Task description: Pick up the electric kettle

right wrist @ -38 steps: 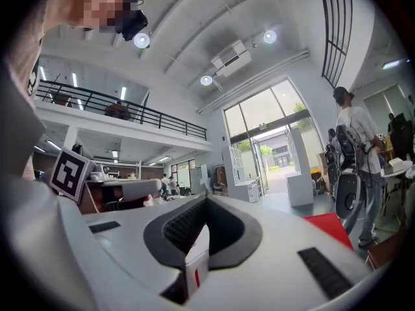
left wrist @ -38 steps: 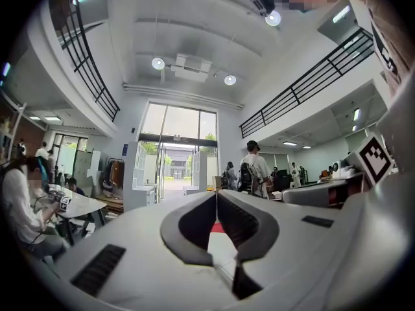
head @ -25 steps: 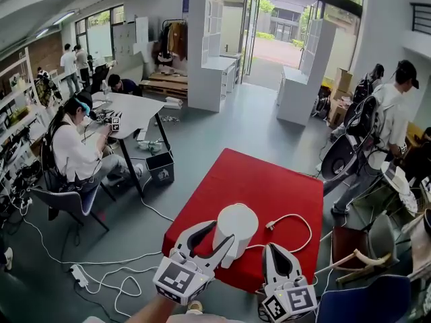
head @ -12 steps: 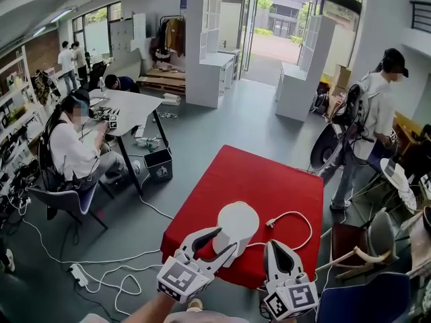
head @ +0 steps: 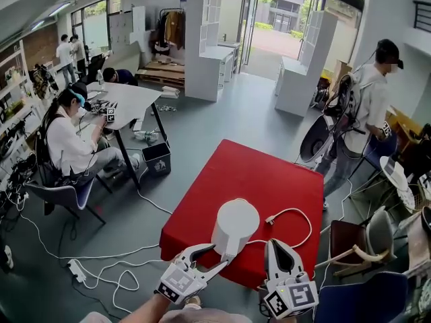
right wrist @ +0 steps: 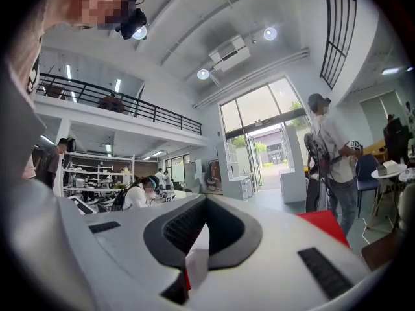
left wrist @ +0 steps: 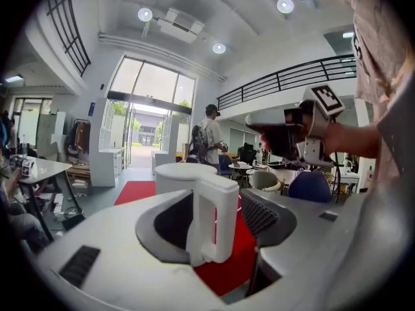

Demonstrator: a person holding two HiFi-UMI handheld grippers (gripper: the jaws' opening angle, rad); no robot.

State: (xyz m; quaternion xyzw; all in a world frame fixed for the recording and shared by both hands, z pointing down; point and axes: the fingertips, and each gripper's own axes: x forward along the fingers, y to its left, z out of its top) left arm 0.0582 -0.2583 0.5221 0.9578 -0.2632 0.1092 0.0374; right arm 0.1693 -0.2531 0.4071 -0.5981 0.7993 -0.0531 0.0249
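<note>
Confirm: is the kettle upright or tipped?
Upright: the kettle stands on the red table, its top level and its handle vertical.

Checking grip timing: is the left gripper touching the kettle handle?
Cannot tell. Left gripper view: kettle handle between left gripper's jaws, which have just been opening; gap one side, overlap on the other.

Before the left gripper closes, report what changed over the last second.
The left gripper has sunk lower in the head view, and its jaws have just been opening. The kettle has its handle between them, not yet clamped. The kettle stays put on the red table, and the right gripper keeps its place beside it.
</note>
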